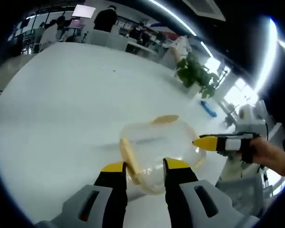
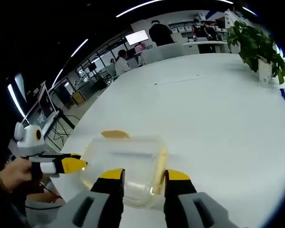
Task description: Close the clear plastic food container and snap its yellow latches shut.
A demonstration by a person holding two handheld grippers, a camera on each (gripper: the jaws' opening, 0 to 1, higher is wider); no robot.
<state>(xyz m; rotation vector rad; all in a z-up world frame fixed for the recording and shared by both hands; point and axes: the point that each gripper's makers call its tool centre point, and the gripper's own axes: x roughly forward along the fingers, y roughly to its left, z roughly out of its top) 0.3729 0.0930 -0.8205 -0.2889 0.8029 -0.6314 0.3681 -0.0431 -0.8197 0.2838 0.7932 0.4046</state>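
The clear plastic food container (image 1: 159,152) with yellow latches (image 1: 126,156) was judged light, slippery and flexible on the white table (image 1: 61,104). Both the left gripper (image 1: 145,166) and the right gripper (image 2: 143,175) were held open and empty; pressing at the latches was advised.

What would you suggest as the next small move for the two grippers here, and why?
Probably bring the left gripper onto the near yellow latch and press it down: the lid already seems to sit on the clear container, and the right gripper steadies its opposite side.

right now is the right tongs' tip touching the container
Cannot tell. In the left gripper view the right tongs reach the clear container's edge, but no view plainly shows contact or gap.
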